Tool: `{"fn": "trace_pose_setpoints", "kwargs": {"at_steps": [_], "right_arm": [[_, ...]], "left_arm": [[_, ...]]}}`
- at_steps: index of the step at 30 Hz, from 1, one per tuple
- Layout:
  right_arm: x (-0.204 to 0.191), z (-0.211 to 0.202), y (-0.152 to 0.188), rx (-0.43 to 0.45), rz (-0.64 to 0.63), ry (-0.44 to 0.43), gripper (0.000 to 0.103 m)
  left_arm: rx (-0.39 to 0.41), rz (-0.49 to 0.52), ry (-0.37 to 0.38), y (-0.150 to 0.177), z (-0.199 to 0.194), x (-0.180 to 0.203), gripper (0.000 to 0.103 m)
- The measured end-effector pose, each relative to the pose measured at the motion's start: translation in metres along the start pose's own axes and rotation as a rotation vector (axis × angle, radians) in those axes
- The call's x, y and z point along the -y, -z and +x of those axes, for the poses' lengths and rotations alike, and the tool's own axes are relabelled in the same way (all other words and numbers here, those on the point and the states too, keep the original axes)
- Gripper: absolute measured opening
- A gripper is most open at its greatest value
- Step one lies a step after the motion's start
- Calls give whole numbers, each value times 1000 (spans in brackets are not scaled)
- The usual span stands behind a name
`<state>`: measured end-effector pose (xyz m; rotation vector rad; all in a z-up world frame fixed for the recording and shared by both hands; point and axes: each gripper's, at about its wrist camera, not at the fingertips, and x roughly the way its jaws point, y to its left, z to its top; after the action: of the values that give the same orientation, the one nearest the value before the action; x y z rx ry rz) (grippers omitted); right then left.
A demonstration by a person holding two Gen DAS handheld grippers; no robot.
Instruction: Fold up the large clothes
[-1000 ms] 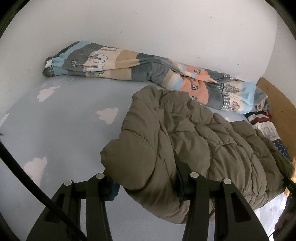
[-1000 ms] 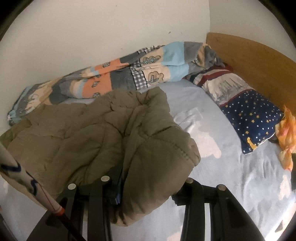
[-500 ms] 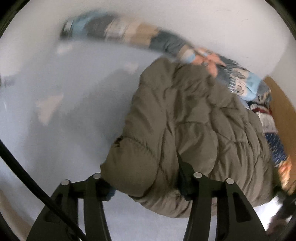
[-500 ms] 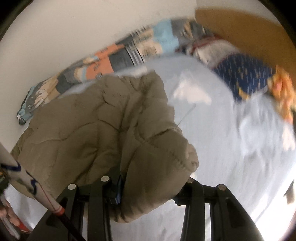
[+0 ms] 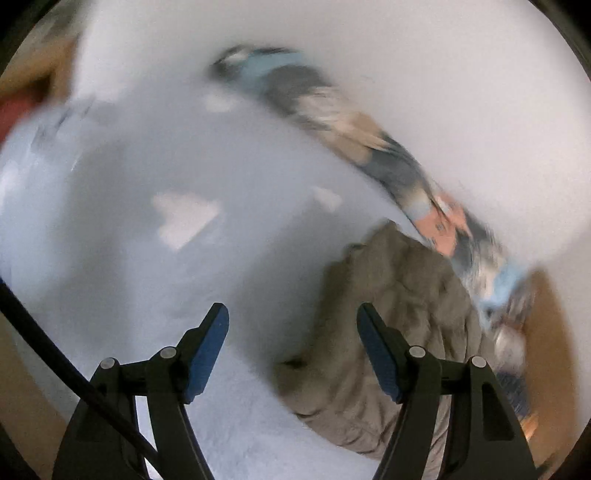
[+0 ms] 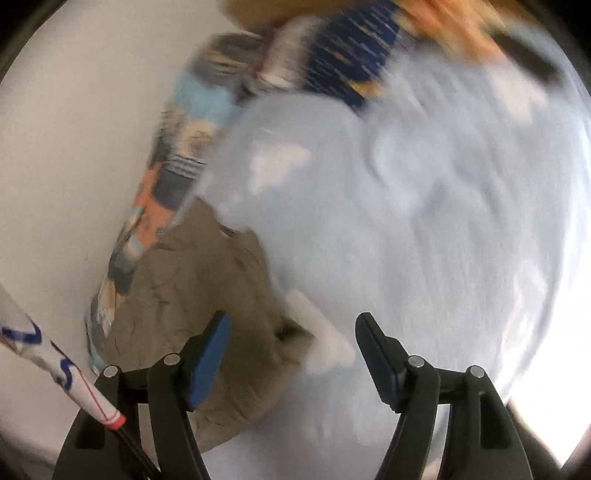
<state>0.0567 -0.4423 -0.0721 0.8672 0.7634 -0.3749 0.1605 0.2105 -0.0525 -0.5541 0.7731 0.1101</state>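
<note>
An olive quilted jacket (image 5: 399, 314) lies bunched on the pale blue cloud-print bed sheet (image 5: 147, 258), to the right of my left gripper (image 5: 291, 332). That gripper's jaws are opening, with only sheet between the blue pads. In the right wrist view the same jacket (image 6: 207, 295) lies at the lower left, its edge reaching past the left finger (image 6: 210, 354). My right gripper (image 6: 293, 332) is also opening and its pads press on nothing. Both views are blurred by motion.
A rolled patchwork quilt (image 5: 369, 147) lies along the white wall behind the jacket, in the right wrist view the quilt (image 6: 177, 166) too. A dark blue starred pillow (image 6: 351, 48) and orange cloth (image 6: 454, 22) lie near the wooden headboard. A dark cable (image 5: 55, 354) crosses the lower left.
Both grippers have let go of the jacket and opened. They swung apart and rolled, leaving the jacket lying on the sheet off to one side of each.
</note>
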Motion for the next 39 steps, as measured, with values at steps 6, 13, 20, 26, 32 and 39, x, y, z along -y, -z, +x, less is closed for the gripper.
{"fn": "trace_pose_setpoints", "kwargs": {"at_steps": [6, 13, 20, 26, 32, 39], "right_arm": [[-125, 19, 42, 38, -515, -72, 55], [-183, 106, 79, -69, -786, 58, 53], [-177, 150, 75, -206, -769, 139, 54], [-203, 104, 33, -2, -696, 26, 54], [-210, 170, -1, -80, -623, 64, 54], [-205, 207, 3, -174, -604, 126, 59]], "left_arm": [[-89, 489, 66, 46, 24, 141, 71], [-212, 650, 18, 87, 93, 192, 76], [-188, 675, 15, 83, 93, 207, 79], [-81, 642, 67, 25, 94, 234, 79], [-236, 592, -27, 5, 178, 226, 80], [-224, 556, 3, -2, 173, 222, 82]]}}
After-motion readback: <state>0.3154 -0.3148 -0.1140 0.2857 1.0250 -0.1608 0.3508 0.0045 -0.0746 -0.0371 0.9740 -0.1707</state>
